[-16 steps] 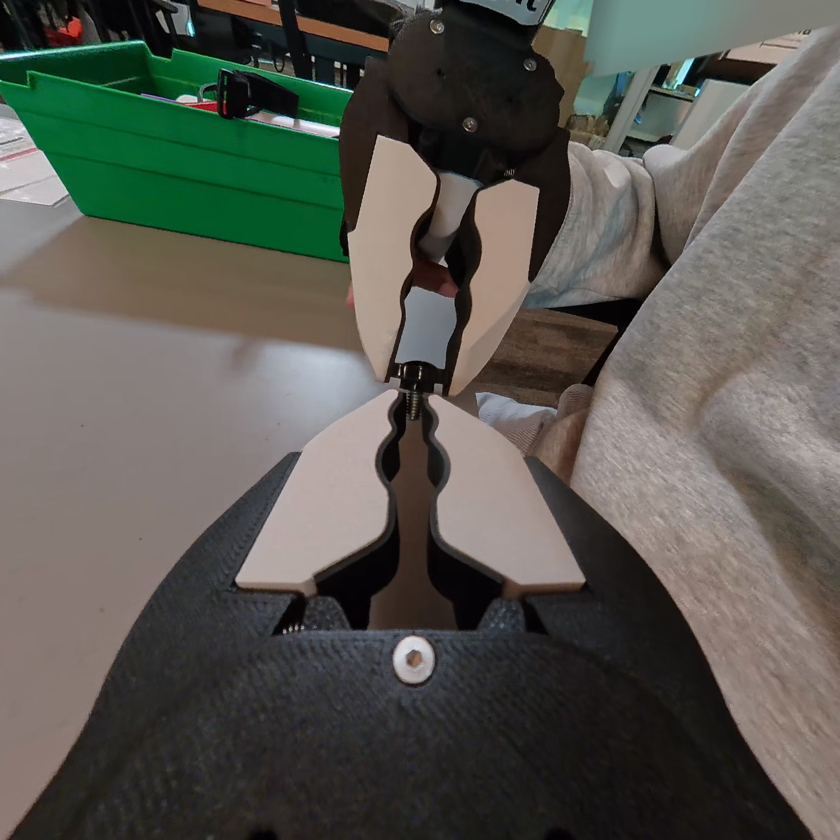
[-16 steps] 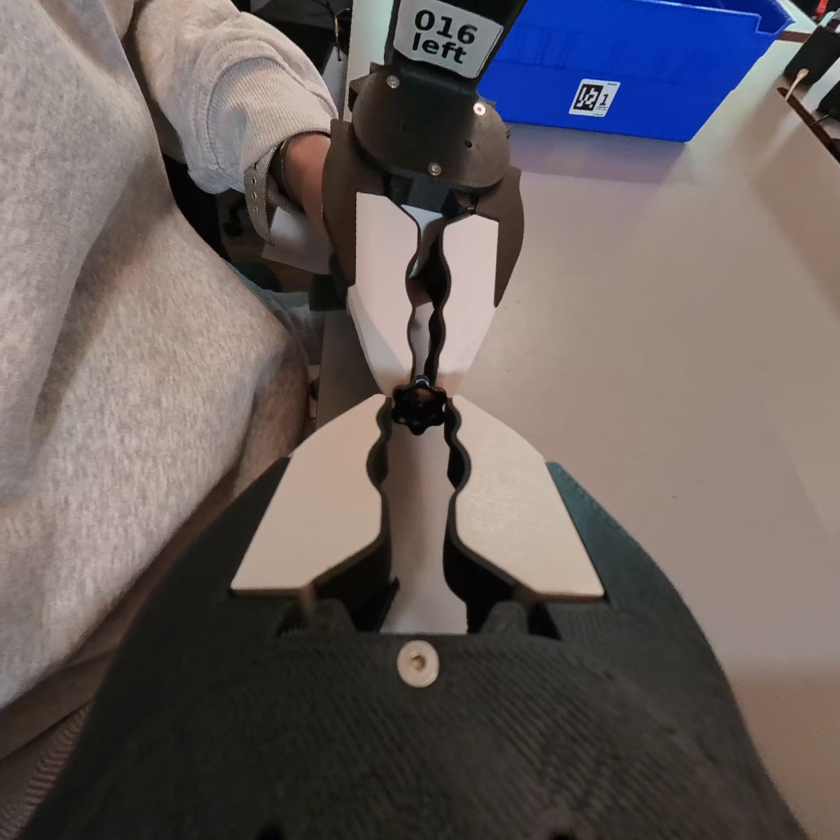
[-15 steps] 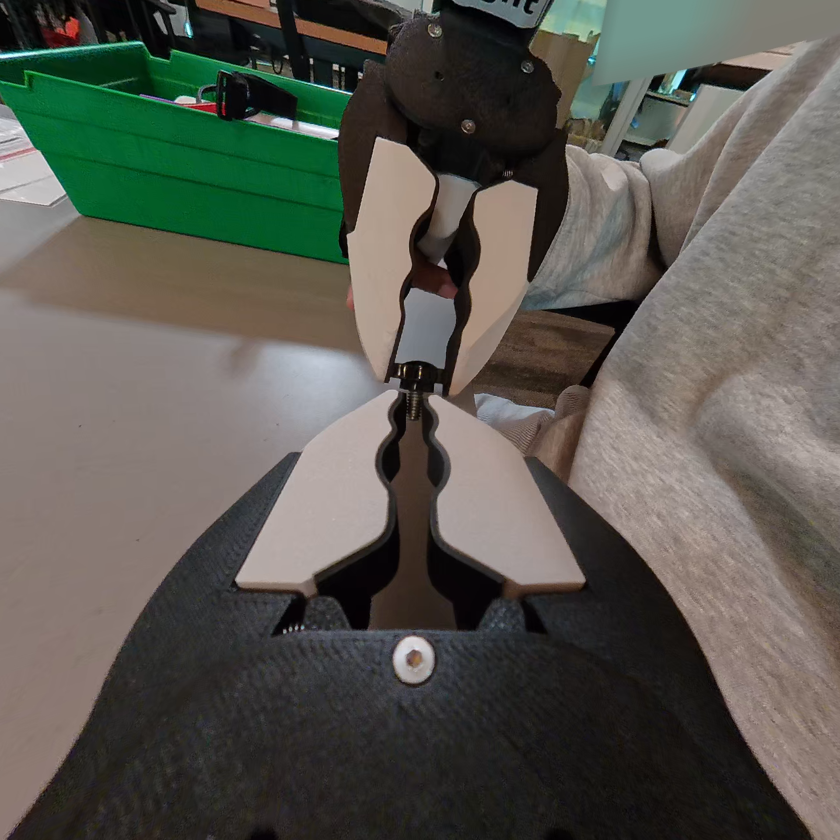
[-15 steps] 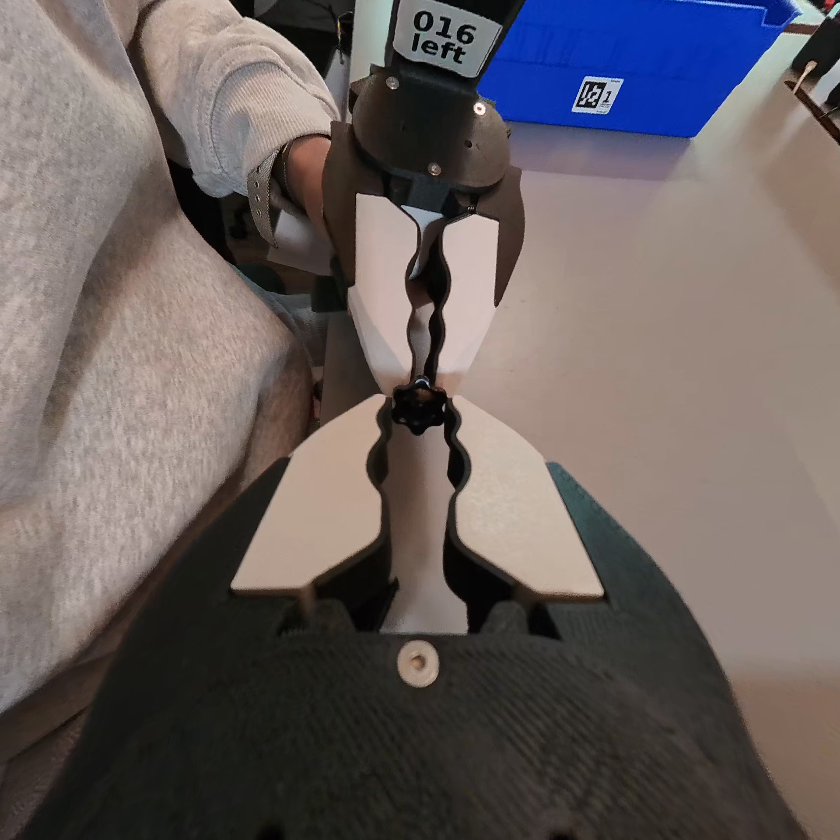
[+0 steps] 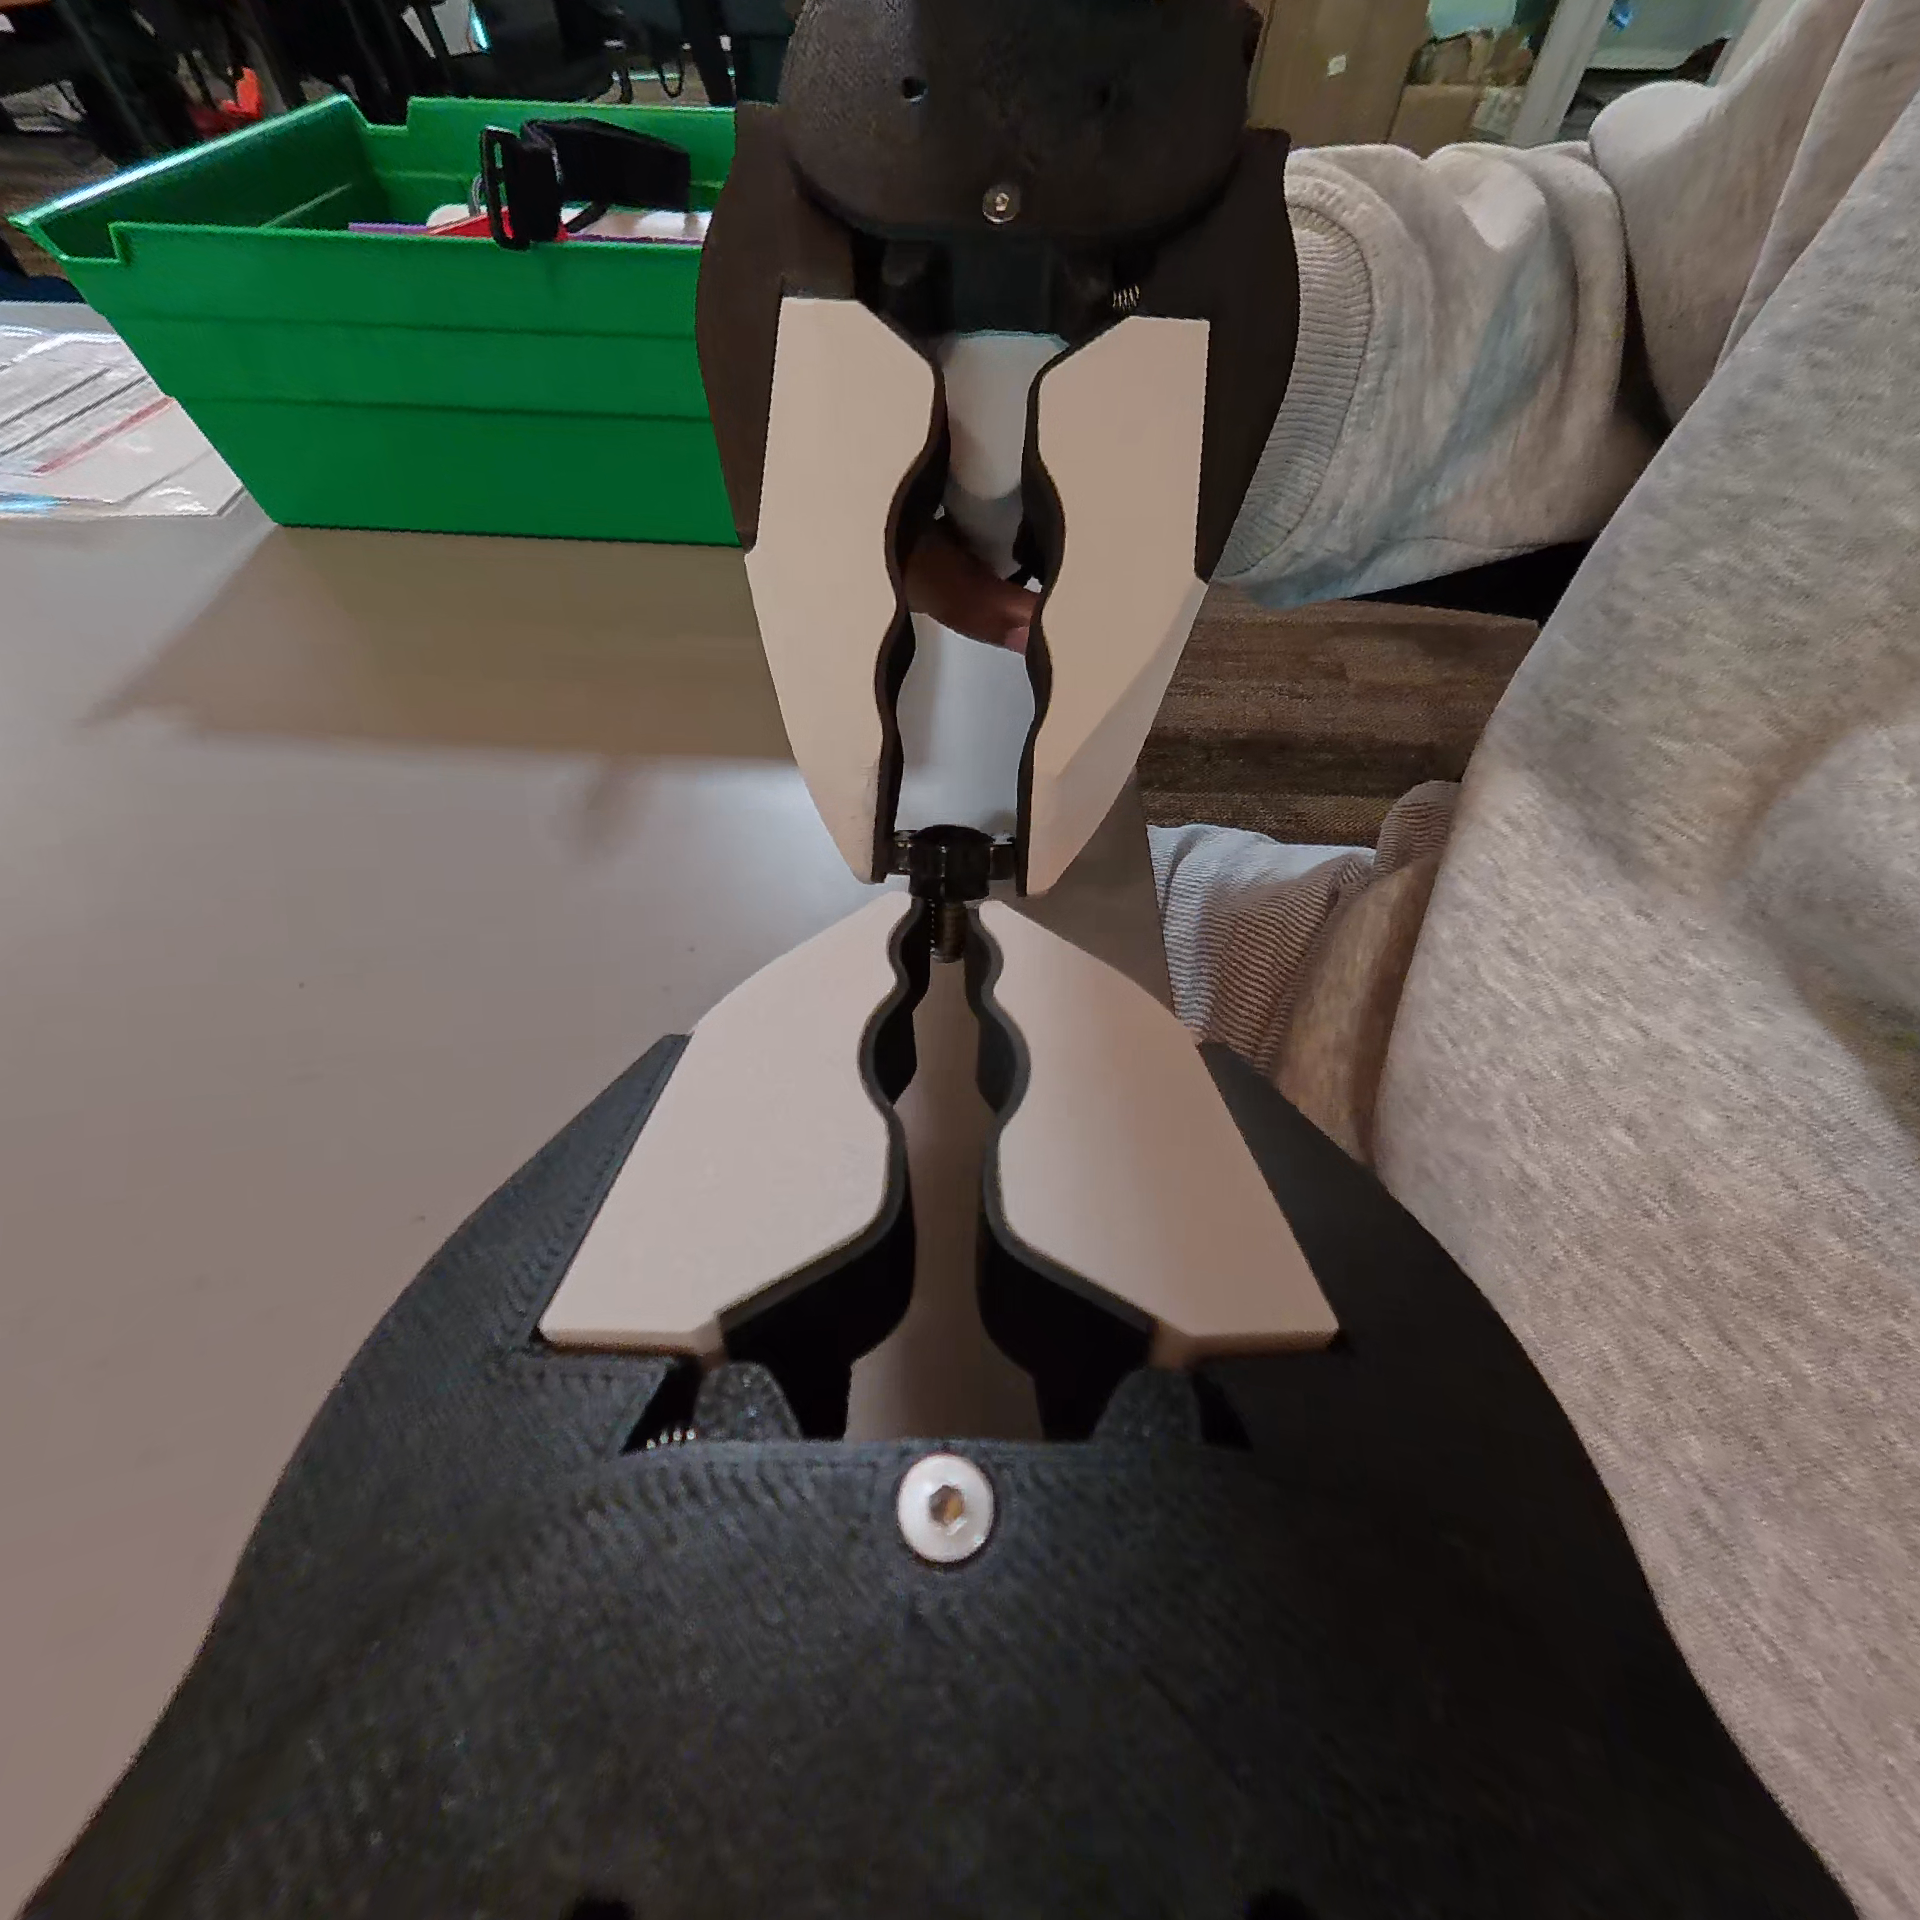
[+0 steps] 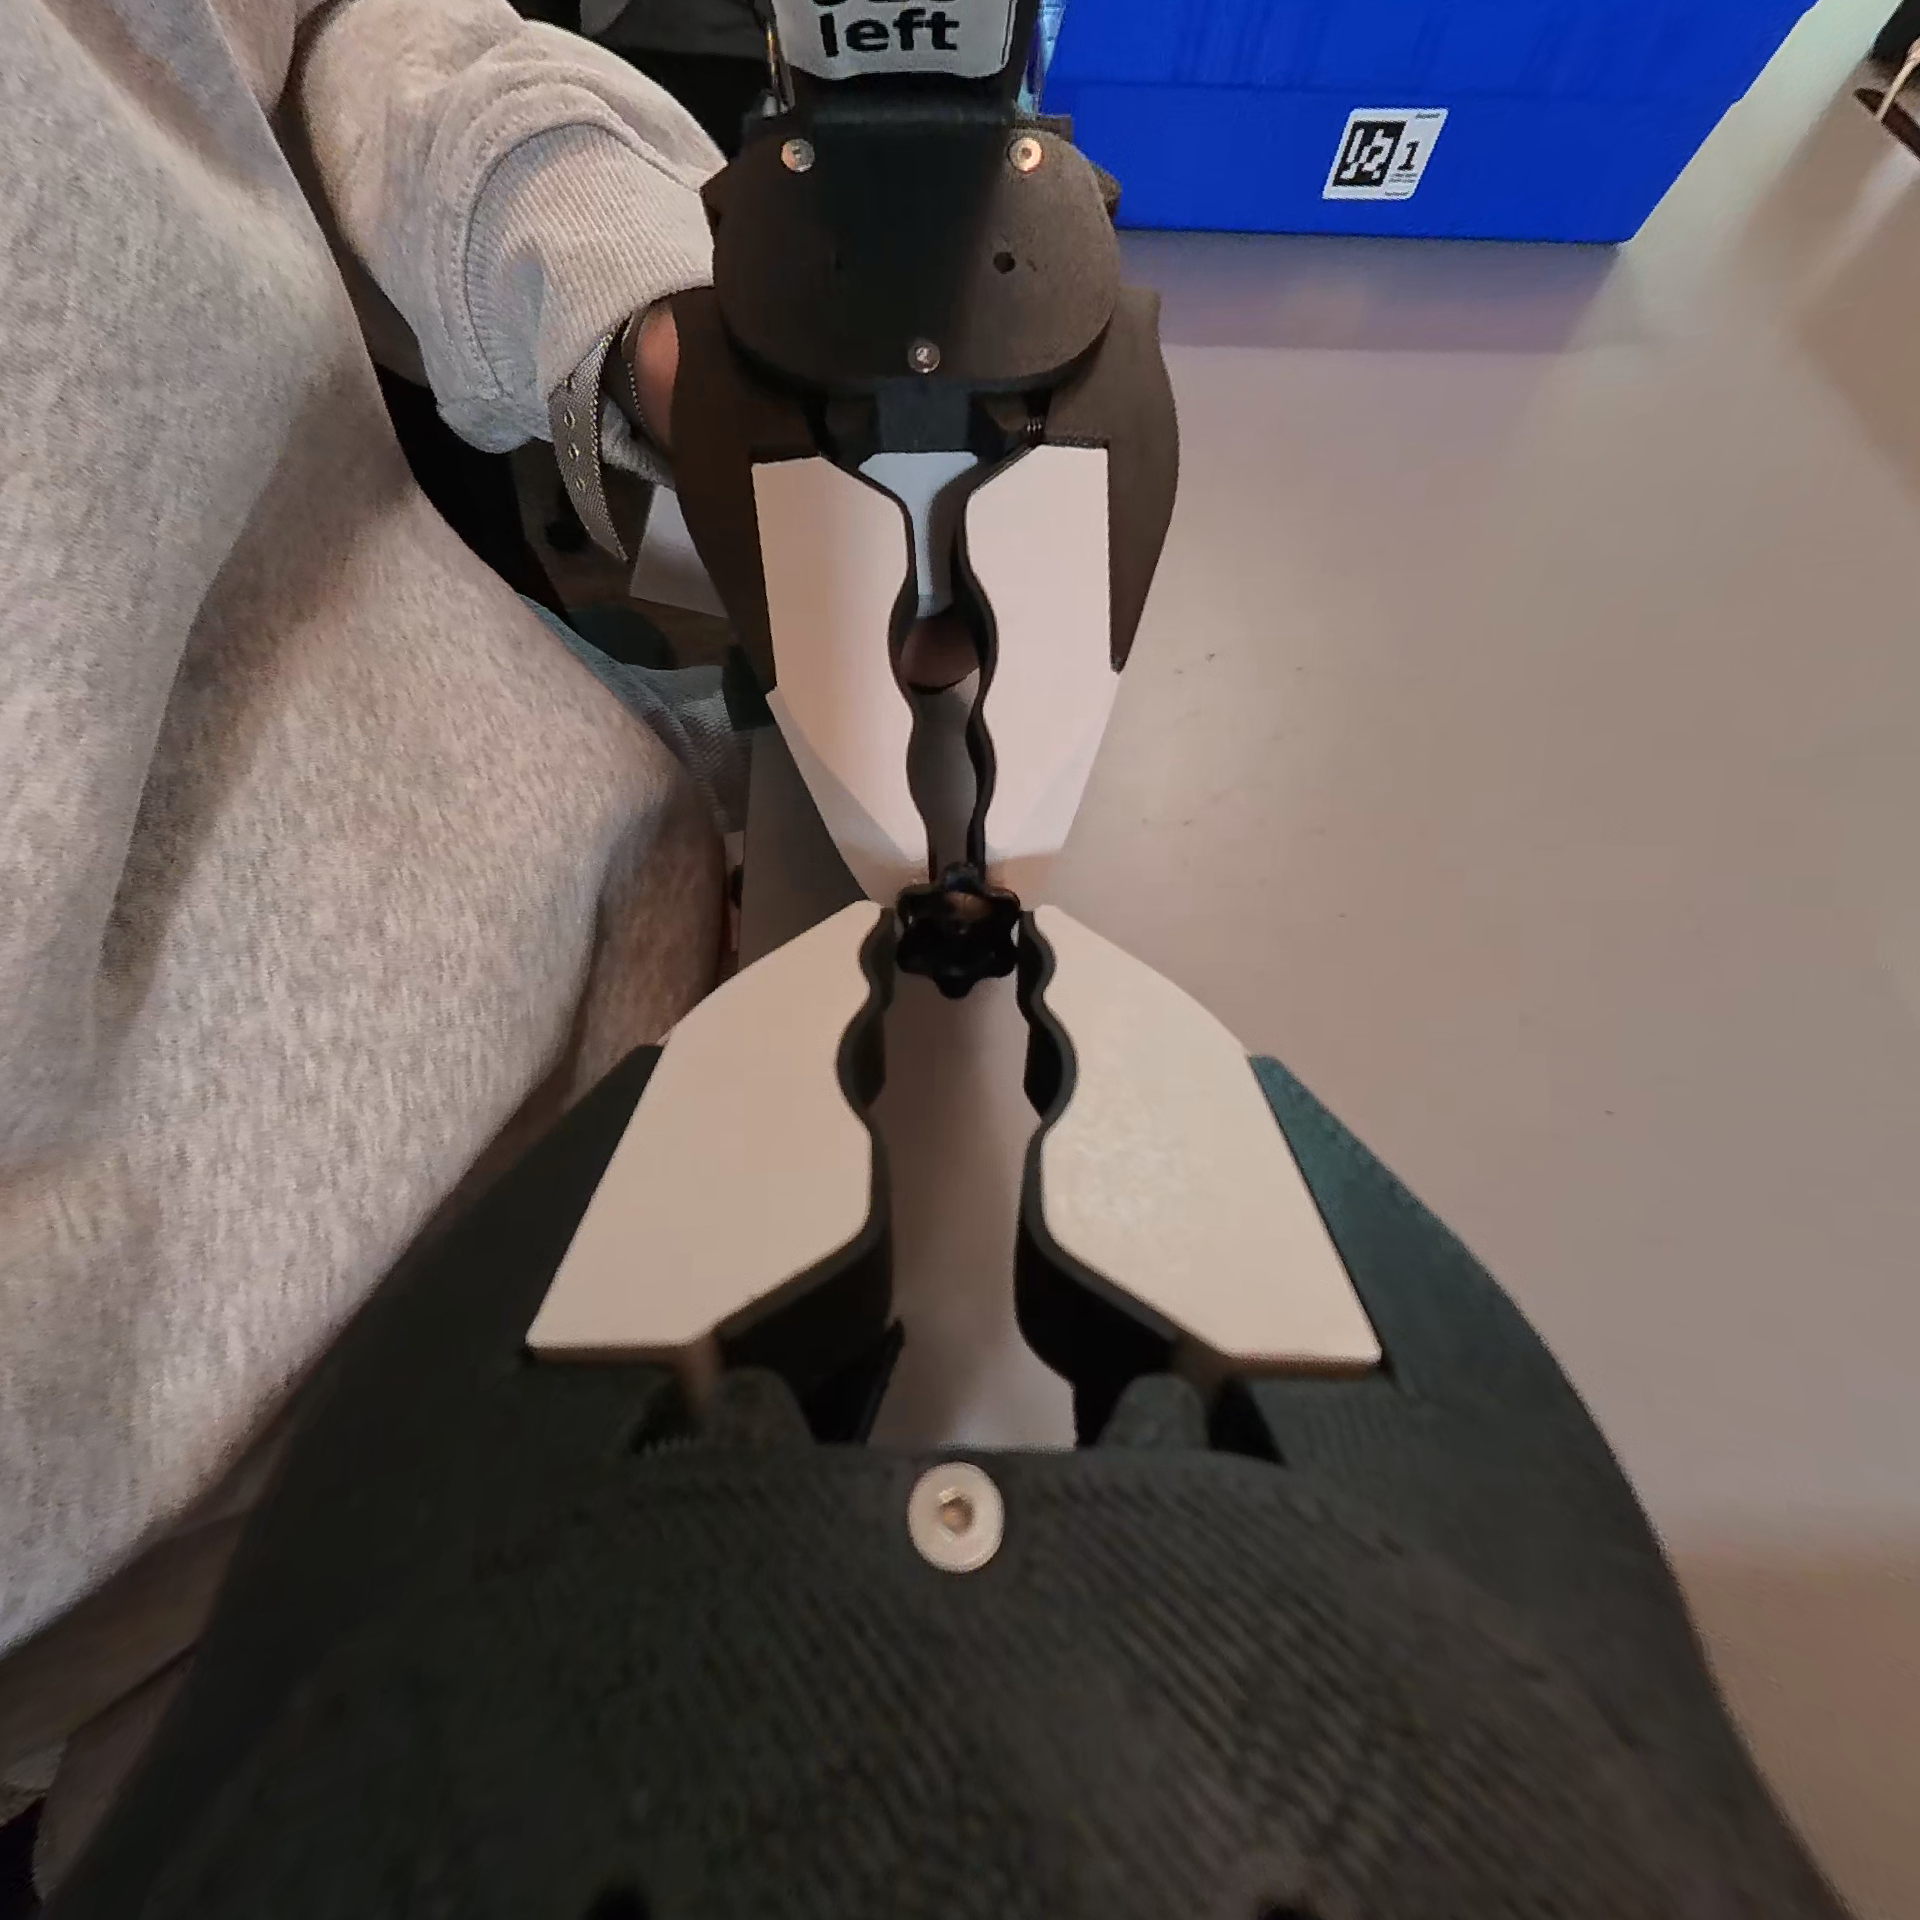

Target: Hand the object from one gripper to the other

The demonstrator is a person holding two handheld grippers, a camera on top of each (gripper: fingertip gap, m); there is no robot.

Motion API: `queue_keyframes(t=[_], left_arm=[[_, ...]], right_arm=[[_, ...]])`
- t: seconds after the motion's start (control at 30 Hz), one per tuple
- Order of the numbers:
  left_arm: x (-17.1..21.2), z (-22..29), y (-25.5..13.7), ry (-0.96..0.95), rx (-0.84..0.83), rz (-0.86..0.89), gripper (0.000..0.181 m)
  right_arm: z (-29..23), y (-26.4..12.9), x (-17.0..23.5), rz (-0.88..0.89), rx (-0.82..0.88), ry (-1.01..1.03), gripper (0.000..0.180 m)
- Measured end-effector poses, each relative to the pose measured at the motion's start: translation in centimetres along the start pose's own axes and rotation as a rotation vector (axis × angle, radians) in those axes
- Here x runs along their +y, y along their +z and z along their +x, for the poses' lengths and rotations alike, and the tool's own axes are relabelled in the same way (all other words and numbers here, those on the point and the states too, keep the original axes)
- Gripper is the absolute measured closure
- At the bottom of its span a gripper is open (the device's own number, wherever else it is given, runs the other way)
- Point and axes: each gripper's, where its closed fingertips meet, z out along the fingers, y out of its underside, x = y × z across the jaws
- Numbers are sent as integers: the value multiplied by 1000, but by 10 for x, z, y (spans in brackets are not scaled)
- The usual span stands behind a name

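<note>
I have both grippers meeting tip to tip above the beige table (image 5: pixel 312 935), with the object, a small black star-knob screw (image 6: pixel 954 940), caught between them. My left gripper (image 5: pixel 943 930) is pinched together on the screw's threaded shank (image 5: pixel 943 940), its fingertips nearly touching around it. My right gripper (image 6: pixel 956 935) has its fingertips pressed against either side of the lobed black knob head, so it too is clamped on the screw; both tools grip it at once, and it hangs in the air clear of the table. From the left wrist view the right gripper's body fills the upper middle and hides much of what lies behind it. To its left a green plastic bin (image 5: pixel 395 416) stands on the table, holding a black strap or buckle (image 5: pixel 582 171) and some flat items I cannot make out. Sheets of paper (image 5: pixel 73 416) lie just left of the bin. A grey sweatshirt sleeve (image 5: pixel 1662 935) crowds the right side of that view. In the right wrist view a blue bin (image 6: pixel 1403 114) with a square marker tag sits at the far table edge, well apart from the grippers.
</note>
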Motion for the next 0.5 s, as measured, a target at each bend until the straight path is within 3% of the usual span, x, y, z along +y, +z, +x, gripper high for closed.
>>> queue_keyframes(t=[0.5], left_arm=[[1,-3,0,2,-16,-4,176]], right_arm=[[2,-2,-2,13,7,12,157]])
